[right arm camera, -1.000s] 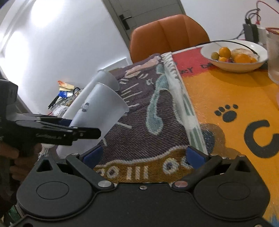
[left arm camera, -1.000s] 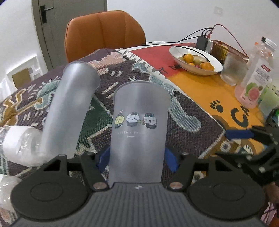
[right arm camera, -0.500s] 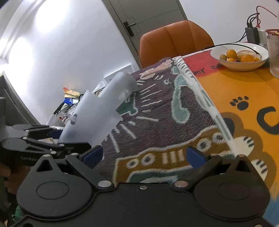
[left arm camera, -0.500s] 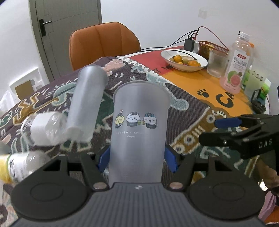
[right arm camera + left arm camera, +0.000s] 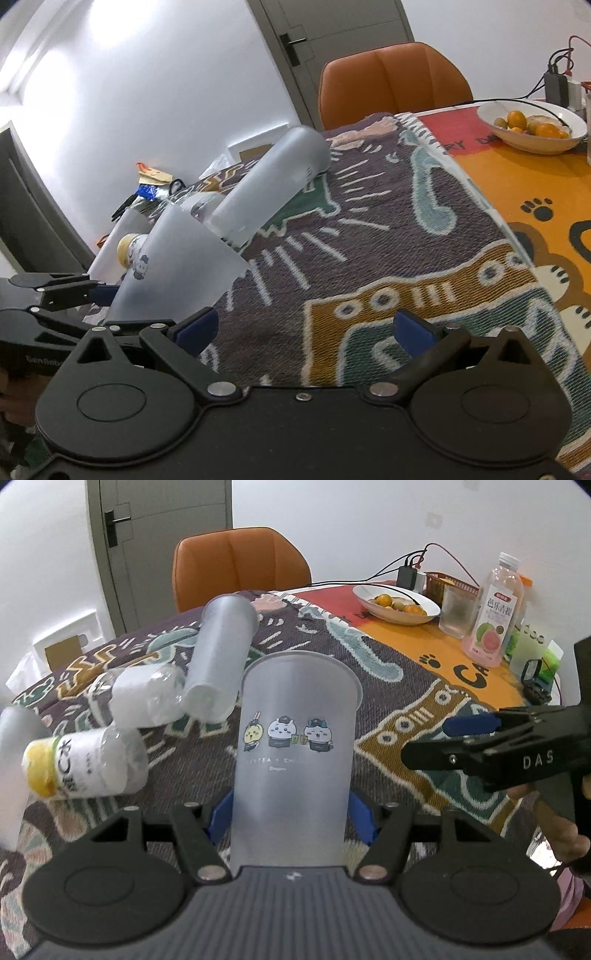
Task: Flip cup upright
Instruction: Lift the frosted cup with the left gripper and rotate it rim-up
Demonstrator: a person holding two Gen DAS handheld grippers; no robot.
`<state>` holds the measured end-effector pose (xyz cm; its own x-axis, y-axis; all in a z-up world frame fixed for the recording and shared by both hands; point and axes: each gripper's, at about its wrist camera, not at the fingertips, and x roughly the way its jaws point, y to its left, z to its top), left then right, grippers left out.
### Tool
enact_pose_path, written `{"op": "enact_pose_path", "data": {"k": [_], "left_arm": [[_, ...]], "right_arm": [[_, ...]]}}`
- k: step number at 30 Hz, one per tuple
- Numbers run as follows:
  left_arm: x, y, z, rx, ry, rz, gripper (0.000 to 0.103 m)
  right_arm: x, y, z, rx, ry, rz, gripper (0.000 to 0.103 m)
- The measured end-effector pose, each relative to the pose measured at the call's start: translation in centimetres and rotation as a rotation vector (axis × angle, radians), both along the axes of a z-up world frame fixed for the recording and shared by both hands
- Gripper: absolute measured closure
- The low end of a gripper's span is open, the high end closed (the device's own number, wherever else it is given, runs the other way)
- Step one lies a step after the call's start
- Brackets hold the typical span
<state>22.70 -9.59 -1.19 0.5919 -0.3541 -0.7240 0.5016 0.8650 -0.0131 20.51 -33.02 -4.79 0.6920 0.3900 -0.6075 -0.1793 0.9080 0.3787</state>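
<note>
My left gripper [image 5: 290, 812] is shut on a frosted cup with three cartoon figures [image 5: 295, 753], gripping near its base; the rim points away from the camera over the patterned cloth. The same cup shows in the right wrist view [image 5: 177, 273], tilted, with the left gripper [image 5: 99, 295] on it. A second frosted cup [image 5: 218, 657] lies on its side on the cloth, also in the right wrist view [image 5: 266, 188]. My right gripper [image 5: 306, 328] is open and empty, low over the cloth; it shows at the right of the left wrist view [image 5: 439, 738].
Two plastic bottles [image 5: 88, 764] [image 5: 147, 698] lie on their sides left of the held cup. At the far right stand a fruit bowl [image 5: 397, 603], a glass [image 5: 458, 616] and a guava drink bottle [image 5: 495, 613]. An orange chair [image 5: 240, 568] stands behind the table.
My left gripper has pulled back and risen with the cup, so more of the table shows. The lying cup and bottles now appear farther away. The right gripper stayed open.
</note>
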Motion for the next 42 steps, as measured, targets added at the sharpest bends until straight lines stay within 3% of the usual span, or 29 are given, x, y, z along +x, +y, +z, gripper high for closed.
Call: {"op": "enact_pose_path", "data": {"k": [14, 20, 32, 42], "left_arm": [[-1.1, 1.7, -2.7, 0.022, 0.058, 0.028, 0.037], [-1.4, 1.4, -2.6, 0.050, 0.063, 0.039, 0.031], [-2.5, 4.2, 0.7, -0.032, 0.010, 0.134, 0.019], [-3.5, 8.2, 1.9, -0.133, -0.051, 0.287, 0.014]], "right_arm": [[-1.1, 2.3, -0.8, -0.015, 0.041, -0.003, 0.000], [-0.9, 2.4, -0.9, 0.000, 0.051, 0.003, 0.000], [-0.1, 4.0, -0.3, 0.075, 0.071, 0.058, 0.000], [1.3, 5.8, -0.5, 0.214, 0.167, 0.075, 0.000]]}}
